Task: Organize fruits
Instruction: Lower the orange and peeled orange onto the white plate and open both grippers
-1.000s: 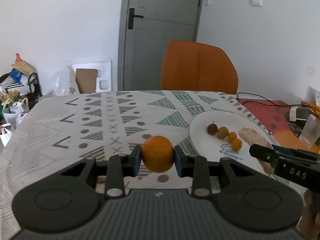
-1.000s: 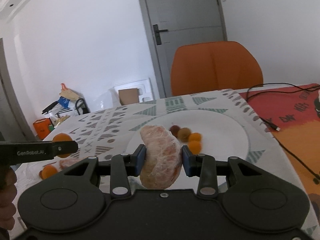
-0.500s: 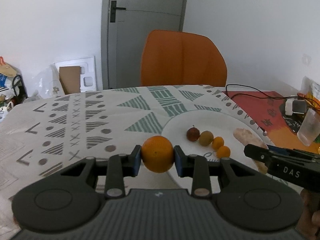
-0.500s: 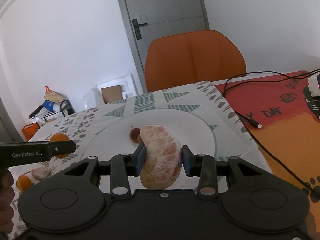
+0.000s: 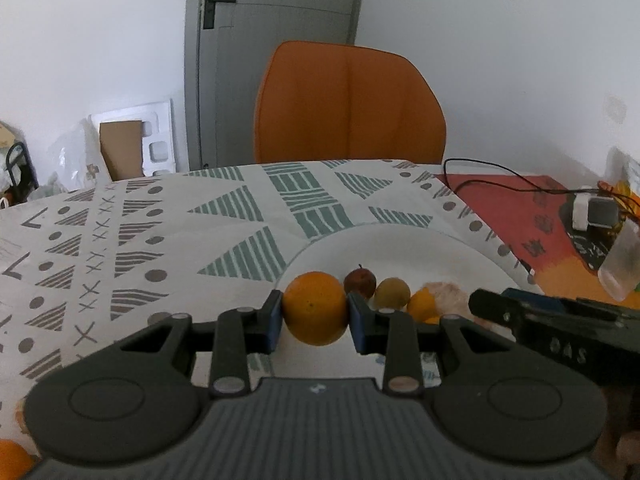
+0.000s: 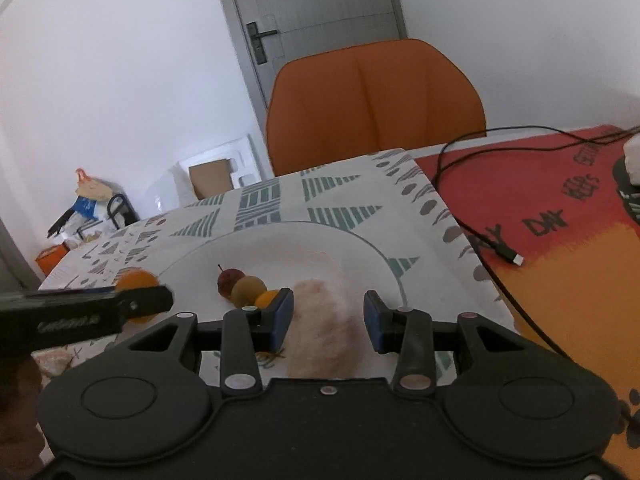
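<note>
My left gripper (image 5: pixel 316 320) is shut on a round orange (image 5: pixel 315 308) and holds it at the left rim of the white plate (image 5: pixel 400 248). On the plate lies a row of small fruits: a dark red one (image 5: pixel 361 282), a brownish one (image 5: pixel 393 292) and a small orange one (image 5: pixel 422 304). My right gripper (image 6: pixel 328 326) is open over the plate (image 6: pixel 304 244). A peeled citrus piece (image 6: pixel 324 328) sits blurred between its jaws, with a gap on the right side. The left gripper's orange also shows in the right wrist view (image 6: pixel 134 282).
An orange chair (image 5: pixel 348 104) stands behind the table. A red and orange mat (image 6: pixel 560 232) with a black cable (image 6: pixel 496 248) lies to the right of the plate. A clear cup (image 5: pixel 622 264) stands far right. Another orange (image 5: pixel 12 460) lies at the near left.
My right gripper has opened and the peeled citrus piece has come free over the plate. My left gripper has carried the orange forward and right to the plate's left rim.
</note>
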`<state>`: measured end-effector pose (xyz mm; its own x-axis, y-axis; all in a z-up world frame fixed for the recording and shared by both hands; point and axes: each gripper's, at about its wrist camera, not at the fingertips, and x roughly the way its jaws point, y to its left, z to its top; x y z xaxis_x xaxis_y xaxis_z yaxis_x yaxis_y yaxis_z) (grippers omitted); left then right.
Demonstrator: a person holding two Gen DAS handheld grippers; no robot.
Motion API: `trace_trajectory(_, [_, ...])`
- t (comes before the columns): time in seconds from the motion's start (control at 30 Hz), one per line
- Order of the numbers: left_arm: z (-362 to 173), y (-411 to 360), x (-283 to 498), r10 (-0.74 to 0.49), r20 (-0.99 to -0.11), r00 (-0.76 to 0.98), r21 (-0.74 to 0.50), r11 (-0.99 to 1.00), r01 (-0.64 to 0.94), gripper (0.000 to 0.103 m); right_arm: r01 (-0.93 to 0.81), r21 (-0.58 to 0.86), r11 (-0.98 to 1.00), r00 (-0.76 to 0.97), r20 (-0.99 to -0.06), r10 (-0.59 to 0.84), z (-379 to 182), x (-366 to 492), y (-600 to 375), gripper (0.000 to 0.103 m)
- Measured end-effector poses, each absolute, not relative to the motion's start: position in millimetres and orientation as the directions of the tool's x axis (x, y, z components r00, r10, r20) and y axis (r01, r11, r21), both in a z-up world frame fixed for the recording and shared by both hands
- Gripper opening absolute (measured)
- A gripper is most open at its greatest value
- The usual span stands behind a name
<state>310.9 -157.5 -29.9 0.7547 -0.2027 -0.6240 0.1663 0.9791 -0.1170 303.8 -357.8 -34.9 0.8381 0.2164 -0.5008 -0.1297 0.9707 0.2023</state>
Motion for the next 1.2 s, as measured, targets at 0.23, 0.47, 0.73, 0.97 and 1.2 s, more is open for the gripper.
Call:
trace_trajectory(0.23, [-17, -158, 305, -0.214, -0.594, 0.775, -0.145, 0.977, 0.159, 0.036, -0.190, 0.198, 0.962, 0.831, -0.490, 0.265, -23, 294, -353, 0.041])
trace_trajectory(0.47, [6, -140, 276, -0.200, -0.562, 0.803, -0.114, 0.980, 0.164, 0.037, -0.171, 0.247, 0.954, 0.833, -0.481, 0.274, -16, 271, -348, 0.047])
trace_trajectory(0.73, [28, -96, 240, -0.174, -0.522, 0.835, -0.119, 0.984, 0.131, 0.070, -0.111, 0.245, 0.963, 0.856, -0.469, 0.218, -2, 247, -334, 0.069])
trace_trajectory(0.97, [29, -55, 213, -0.163, -0.509, 0.845, -0.140, 0.985, 0.105, 0.083, -0.079, 0.232, 0.969, 0.855, -0.485, 0.186, 3, 236, -311, 0.090])
trace_trajectory(1.2, [17, -7, 188, -0.139, -0.520, 0.843, -0.148, 0.986, 0.071, 0.086, -0.073, 0.246, 0.967, 0.848, -0.494, 0.190, -2, 222, -283, 0.103])
